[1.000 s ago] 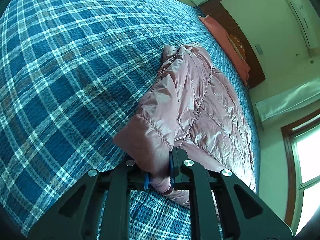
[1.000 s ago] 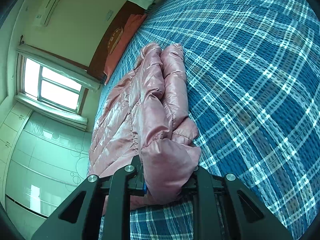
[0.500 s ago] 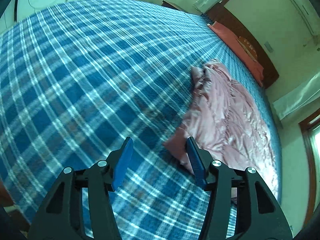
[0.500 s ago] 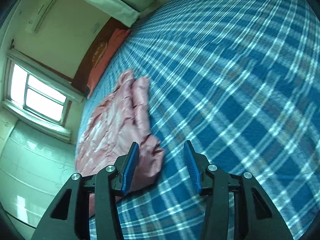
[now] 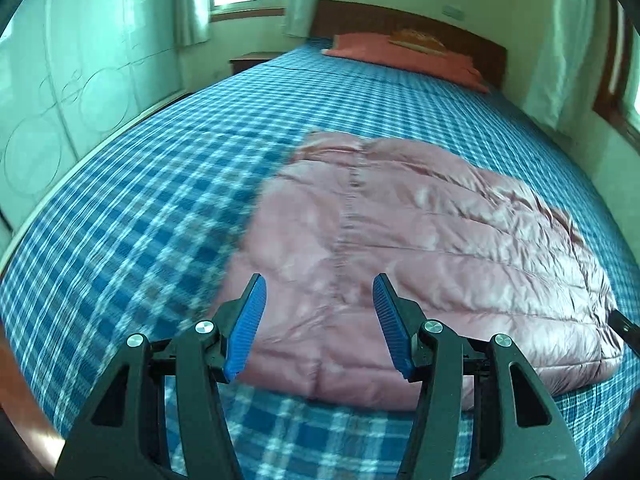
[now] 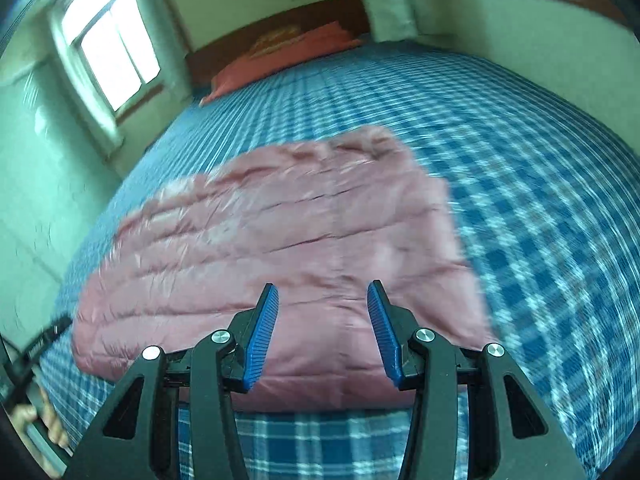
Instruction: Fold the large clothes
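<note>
Left wrist view shows the left gripper with jaws parted and nothing between them, hanging above the pink quilted jacket, which lies flat across the blue plaid bed from center toward 3 o'clock. Right wrist view has the right gripper likewise released and empty, over the jacket's near edge at 6 o'clock. My judgement: for the next fold, take two matching corners of one edge, lift evenly and lay the layers square. No brand, label or writing can be read.
</note>
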The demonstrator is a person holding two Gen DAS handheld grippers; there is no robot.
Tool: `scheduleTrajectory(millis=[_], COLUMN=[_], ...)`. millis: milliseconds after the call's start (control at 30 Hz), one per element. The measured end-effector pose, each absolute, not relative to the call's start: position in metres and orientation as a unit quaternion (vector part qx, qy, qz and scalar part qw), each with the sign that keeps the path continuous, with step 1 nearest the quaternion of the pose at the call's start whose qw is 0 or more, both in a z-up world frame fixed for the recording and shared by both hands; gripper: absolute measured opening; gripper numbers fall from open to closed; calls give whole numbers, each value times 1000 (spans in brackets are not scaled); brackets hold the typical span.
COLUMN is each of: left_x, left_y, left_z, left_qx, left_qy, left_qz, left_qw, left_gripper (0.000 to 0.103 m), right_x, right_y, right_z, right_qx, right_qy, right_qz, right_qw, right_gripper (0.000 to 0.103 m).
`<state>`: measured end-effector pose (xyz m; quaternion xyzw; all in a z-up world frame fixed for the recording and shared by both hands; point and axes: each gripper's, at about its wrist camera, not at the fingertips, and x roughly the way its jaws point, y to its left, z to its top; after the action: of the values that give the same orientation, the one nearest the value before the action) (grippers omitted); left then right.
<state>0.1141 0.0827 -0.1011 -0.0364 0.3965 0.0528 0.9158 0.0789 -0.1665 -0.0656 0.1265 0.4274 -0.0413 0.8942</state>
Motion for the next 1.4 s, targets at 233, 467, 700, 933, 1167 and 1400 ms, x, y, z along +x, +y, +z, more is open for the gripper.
scheduleTrajectory(millis=[233,467,700,933,1167,1400], left_x=[162,182,178,197,231,229], left_y=[23,10,10,2,-2,8], left_z=[-128,-167,-165,-133,-169,-145], left_qx=[24,54,73,99,114,68], left_qy=[419,455,457,414,440,423], left_qz=[44,58,47,63,85,85], left_qw=[907,887,885,903,887,900], left_gripper=[55,56,49,50,50,50], right_x=[135,155,157,185,215,218], right_y=[-106,-85,-86,-87,-79,-82], right_z=[-80,-124,-113,-79,-125,-99], right_qx=[58,7,12,28,5,24], right_qy=[439,474,481,451,482,453], right_qz=[-30,-46,-45,-45,-46,-47], right_qw=[896,879,875,891,875,890], right_gripper=[47,47,47,47,47,47])
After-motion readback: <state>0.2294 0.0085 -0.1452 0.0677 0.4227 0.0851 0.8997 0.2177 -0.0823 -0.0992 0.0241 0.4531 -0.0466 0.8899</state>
